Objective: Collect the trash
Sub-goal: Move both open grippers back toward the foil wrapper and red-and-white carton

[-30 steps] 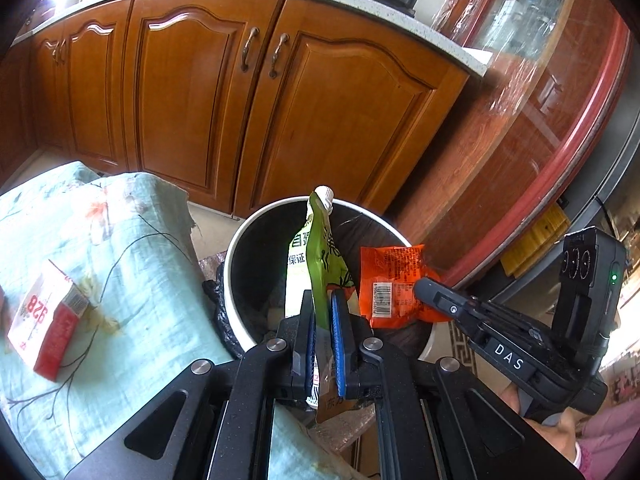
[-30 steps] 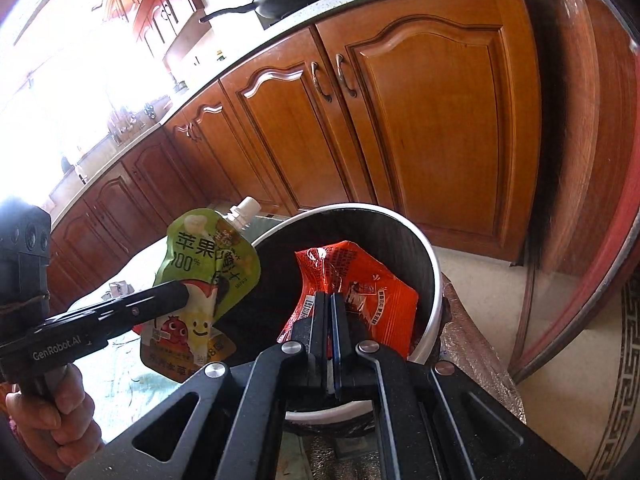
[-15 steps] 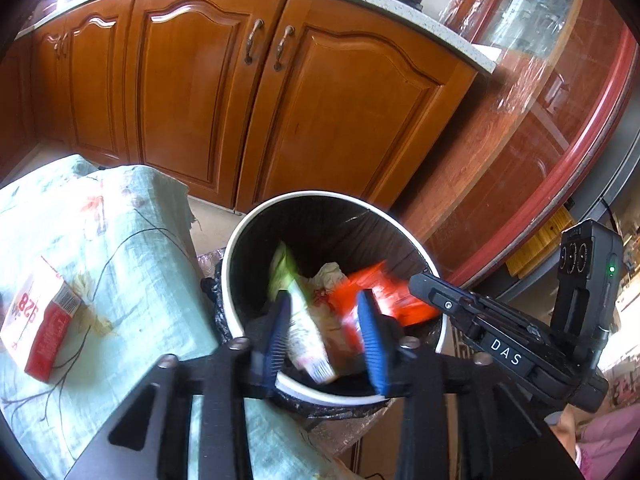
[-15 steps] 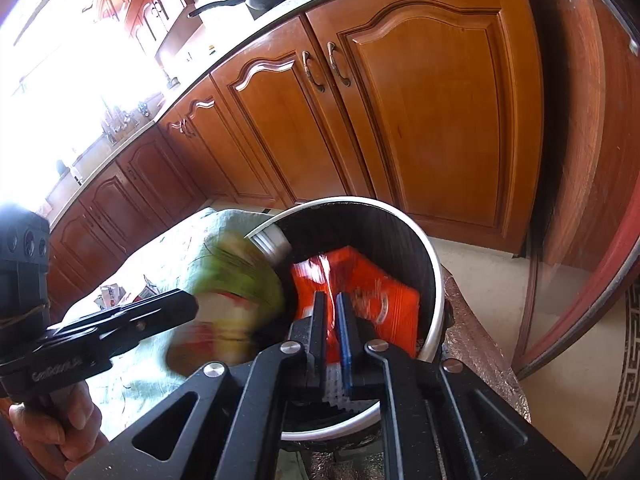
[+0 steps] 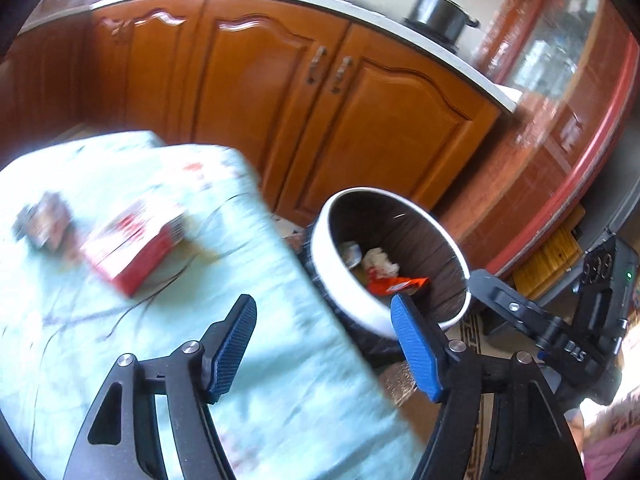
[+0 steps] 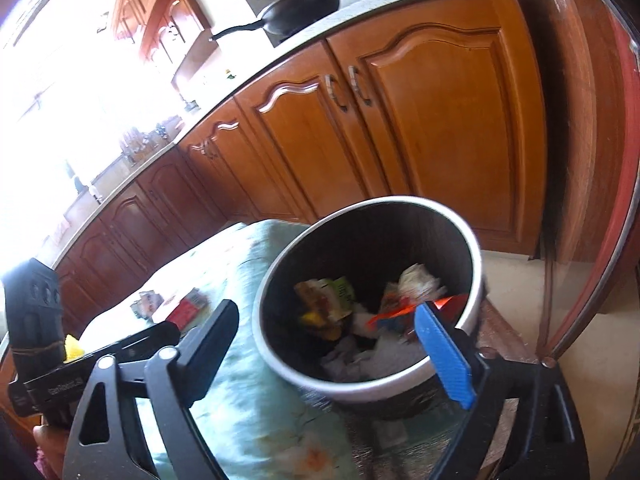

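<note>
The round trash bin (image 5: 348,300) with a white rim stands beside the table; it also shows in the right wrist view (image 6: 360,384). Inside it lie the orange snack wrapper (image 5: 396,285), the green juice pouch (image 6: 328,296) and crumpled paper (image 6: 418,278). My left gripper (image 5: 324,348) is open and empty over the table's edge, left of the bin. My right gripper (image 6: 340,356) is open and empty just above the bin's near rim. A red and white box (image 5: 136,244) and a small packet (image 5: 44,224) lie on the table.
The table carries a pale green floral cloth (image 5: 120,340). Wooden kitchen cabinets (image 5: 320,120) stand behind the bin, a pot (image 5: 440,10) and a pan (image 6: 304,10) on the counter. A red-framed glass door (image 5: 560,140) is at the right.
Both grippers opened and let go of the juice pouch and the orange wrapper, which dropped into the bin. The left gripper swung left towards the table; the view is blurred.
</note>
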Demonstrator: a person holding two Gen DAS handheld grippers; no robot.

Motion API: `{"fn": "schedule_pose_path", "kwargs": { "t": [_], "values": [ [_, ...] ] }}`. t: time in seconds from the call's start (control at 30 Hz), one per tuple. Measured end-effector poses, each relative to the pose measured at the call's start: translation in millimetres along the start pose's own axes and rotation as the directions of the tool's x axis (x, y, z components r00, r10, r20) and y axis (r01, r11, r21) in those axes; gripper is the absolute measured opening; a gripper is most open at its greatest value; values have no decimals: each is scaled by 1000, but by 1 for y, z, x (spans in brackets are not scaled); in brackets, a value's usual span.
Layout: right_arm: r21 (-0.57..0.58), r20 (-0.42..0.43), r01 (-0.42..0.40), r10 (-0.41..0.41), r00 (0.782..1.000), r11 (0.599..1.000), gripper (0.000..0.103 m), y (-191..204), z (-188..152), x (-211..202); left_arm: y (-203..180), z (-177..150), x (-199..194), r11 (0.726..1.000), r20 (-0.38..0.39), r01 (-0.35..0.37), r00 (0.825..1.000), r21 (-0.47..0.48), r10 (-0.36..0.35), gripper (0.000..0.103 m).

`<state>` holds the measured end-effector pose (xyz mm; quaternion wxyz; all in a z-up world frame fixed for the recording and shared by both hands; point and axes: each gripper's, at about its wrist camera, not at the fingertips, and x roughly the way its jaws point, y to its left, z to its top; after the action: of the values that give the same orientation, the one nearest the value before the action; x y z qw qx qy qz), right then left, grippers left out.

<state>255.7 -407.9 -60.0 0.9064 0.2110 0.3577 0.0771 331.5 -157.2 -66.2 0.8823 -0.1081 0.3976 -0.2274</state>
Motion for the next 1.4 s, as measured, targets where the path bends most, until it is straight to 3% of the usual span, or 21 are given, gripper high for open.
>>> {"fn": "schedule_pose_path", "kwargs": {
  "t": [0.23,0.73,0.97,1.4],
  "values": [
    [-9,-37,-74,74,997,997,98,41,-21,7,50,-24,-47,994,21,-57,998,-95,60,70],
    [-53,-138,-142,133,981,988,98,113,-48,46,120,-46,-118,964,54,-142,986,-226,158,71],
    [-54,-168,-159,148,975,986,98,133,-51,62,143,-37,-122,951,52,-183,978,-248,201,71],
    [0,-194,-175,171,966,985,98,151,-32,109,198,20,-90,929,57,-203,971,-308,231,72]
  ]
}}
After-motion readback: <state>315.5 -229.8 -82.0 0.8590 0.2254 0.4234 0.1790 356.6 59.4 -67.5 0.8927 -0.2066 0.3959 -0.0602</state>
